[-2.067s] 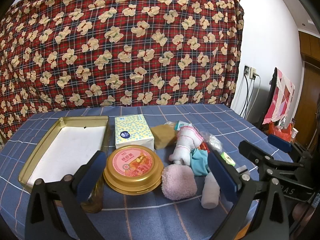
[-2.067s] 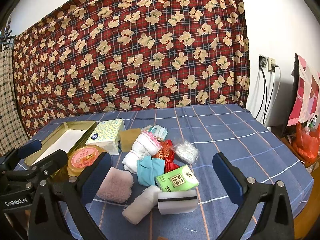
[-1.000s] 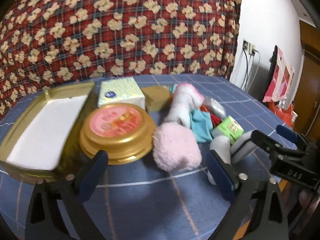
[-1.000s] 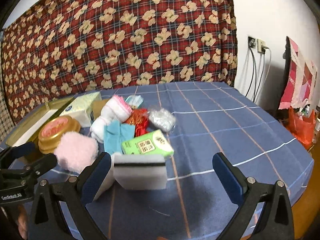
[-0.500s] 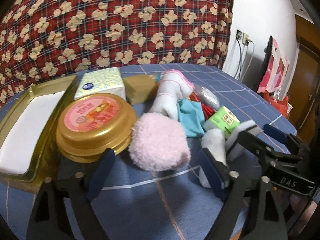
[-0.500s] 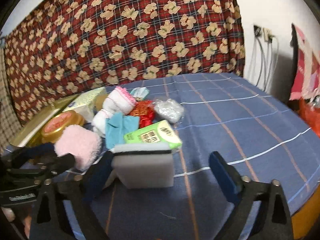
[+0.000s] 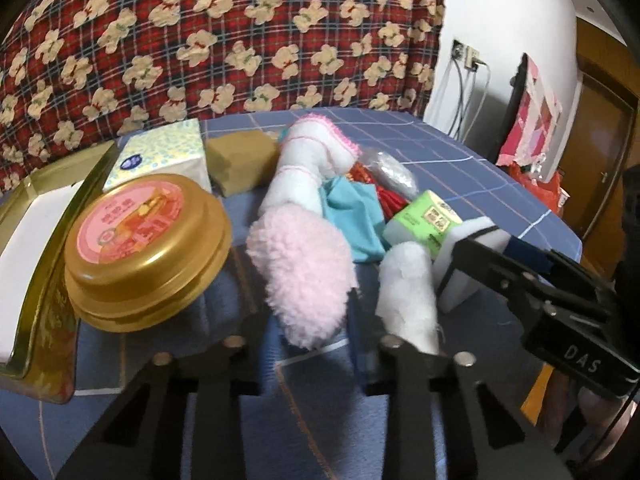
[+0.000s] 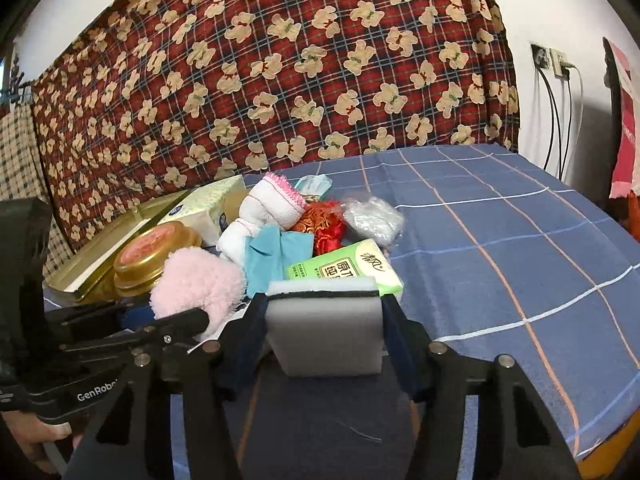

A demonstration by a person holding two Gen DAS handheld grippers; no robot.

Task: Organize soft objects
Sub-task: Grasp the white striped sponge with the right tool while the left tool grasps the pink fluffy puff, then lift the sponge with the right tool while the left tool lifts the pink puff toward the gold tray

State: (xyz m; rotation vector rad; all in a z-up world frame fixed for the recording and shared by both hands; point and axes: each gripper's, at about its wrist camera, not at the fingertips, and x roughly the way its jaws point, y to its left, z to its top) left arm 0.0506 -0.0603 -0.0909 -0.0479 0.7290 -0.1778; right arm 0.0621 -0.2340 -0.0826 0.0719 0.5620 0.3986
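Observation:
My left gripper (image 7: 308, 312) is shut on the pink fluffy pad (image 7: 304, 268), which also shows in the right wrist view (image 8: 196, 284). My right gripper (image 8: 322, 320) is shut on the white sponge (image 8: 324, 328) with a dark stripe, seen from the left too (image 7: 464, 264). Beside the pad lies a white fluffy roll (image 7: 408, 292). Behind lie a teal cloth (image 8: 272, 256), a white sock with pink trim (image 8: 264, 208), a red cloth (image 8: 324, 228) and a green tissue pack (image 8: 344, 268).
A round gold tin (image 7: 144, 236) stands at the left, with an open gold tray (image 7: 44, 248) beside it. A dotted tissue box (image 7: 160, 160) and a brown packet (image 7: 240, 160) sit behind. A clear plastic bag (image 8: 372, 216) lies further right. The table's edge (image 8: 608, 440) is at the right.
Both grippers moved down and forward to the pile and closed: the left on the pink pad, the right on the white sponge.

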